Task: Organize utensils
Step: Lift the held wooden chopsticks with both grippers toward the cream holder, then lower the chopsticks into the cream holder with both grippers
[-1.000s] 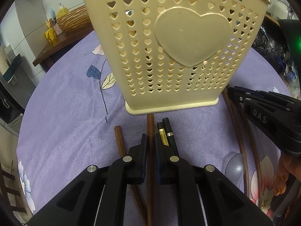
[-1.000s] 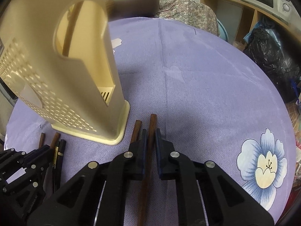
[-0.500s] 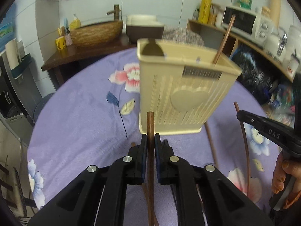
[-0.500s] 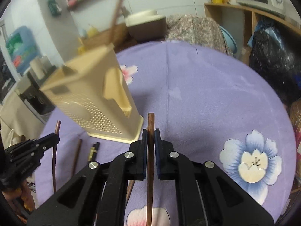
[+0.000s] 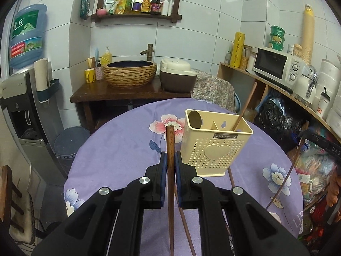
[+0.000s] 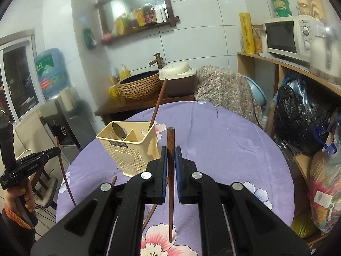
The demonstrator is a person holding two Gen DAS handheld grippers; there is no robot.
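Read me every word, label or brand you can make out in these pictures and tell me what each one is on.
"JIANHAO": plate on the utensil holder.
"DAS": side of the right gripper, cut off at the picture's edge.
Large Chinese characters, green label: water jug; the smaller print is too small to read.
Bottles on the shelf: labels too small.
Microwave brand: blurred.
Yellow roll print: unreadable.

The cream holder [image 5: 215, 149] hides the lower end of its leaning chopstick [image 5: 245, 106].
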